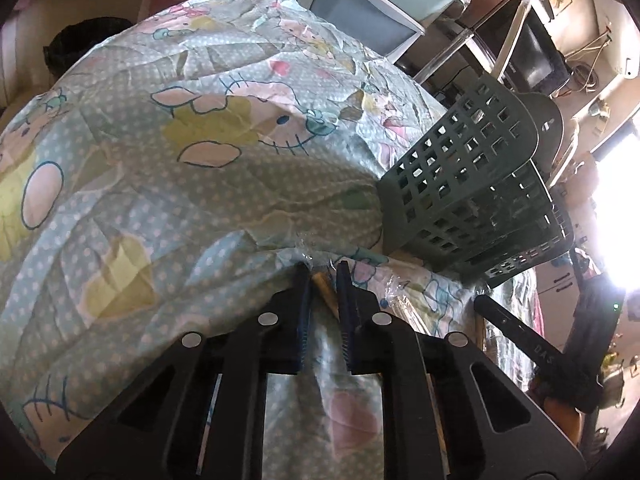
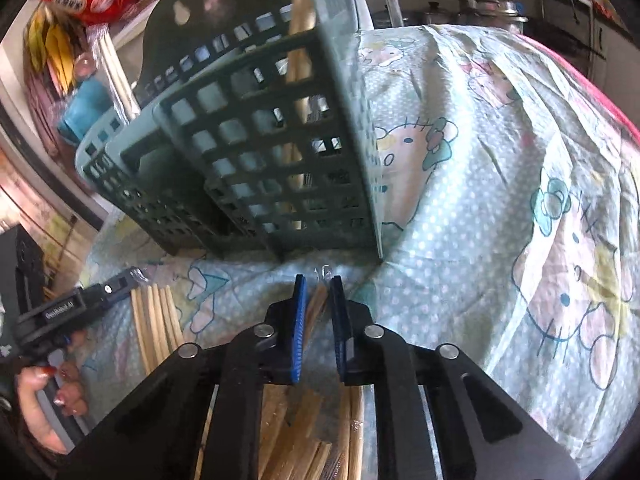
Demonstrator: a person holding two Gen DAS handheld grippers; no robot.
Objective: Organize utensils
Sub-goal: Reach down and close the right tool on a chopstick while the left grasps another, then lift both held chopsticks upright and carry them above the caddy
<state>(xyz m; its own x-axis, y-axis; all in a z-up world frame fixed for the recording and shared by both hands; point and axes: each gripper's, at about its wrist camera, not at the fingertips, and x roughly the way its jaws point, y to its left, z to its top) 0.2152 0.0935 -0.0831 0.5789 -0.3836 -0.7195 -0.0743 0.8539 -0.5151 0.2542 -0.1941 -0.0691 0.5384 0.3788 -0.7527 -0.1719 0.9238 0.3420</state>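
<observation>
Left gripper (image 1: 324, 276) low centre of its view, fingers pinching a chopstick (image 1: 323, 286). Right gripper (image 2: 317, 286) low centre, clamped on another chopstick (image 2: 314, 306). Green holder (image 2: 256, 152) upper centre, one stick inside. Loose chopsticks (image 2: 154, 320) lower left on tablecloth (image 2: 480, 200).

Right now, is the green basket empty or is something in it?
Not empty. In the right wrist view, a wooden stick stands inside the green basket, showing through its holes and poking above the rim.
</observation>
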